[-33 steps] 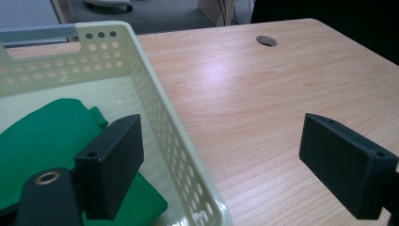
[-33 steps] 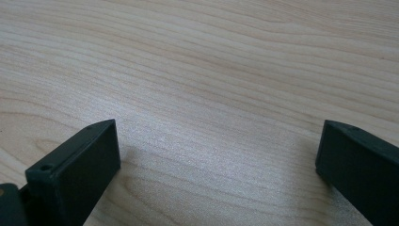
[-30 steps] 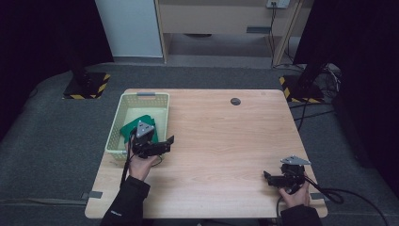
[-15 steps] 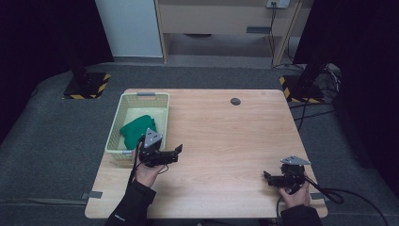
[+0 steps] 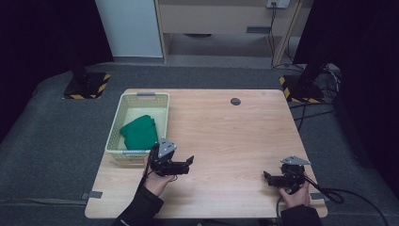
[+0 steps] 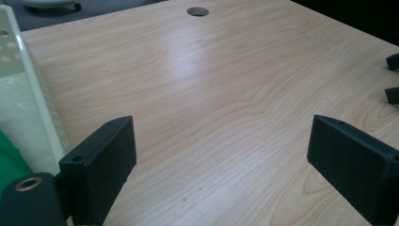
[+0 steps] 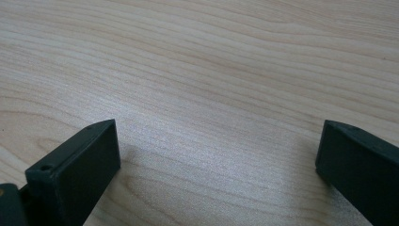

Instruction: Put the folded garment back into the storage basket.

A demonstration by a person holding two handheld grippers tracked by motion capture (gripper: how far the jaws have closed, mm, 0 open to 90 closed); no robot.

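A folded green cloth (image 5: 139,131) lies inside the pale green basket (image 5: 116,127) at the table's left edge. My left gripper (image 5: 188,163) hovers just right of the basket's near corner, open, with nothing between its jaws. Its own view shows bare wood between the wide-apart jaws, the basket wall (image 6: 35,108) and a corner of green cloth (image 6: 9,162) at the left. My right gripper (image 5: 267,177) rests low near the table's front right, open, with bare tabletop (image 7: 211,94) between its jaws.
A round cable hole (image 5: 235,101) sits near the far edge of the wooden table (image 5: 235,136). A cable (image 5: 339,194) trails off the right side from the right gripper. Black stands with yellow-striped bases (image 5: 87,84) flank the table on the grey floor.
The left gripper has come out of the basket and moved right and toward the person, leaving the green cloth in the basket. The right gripper has stayed put.
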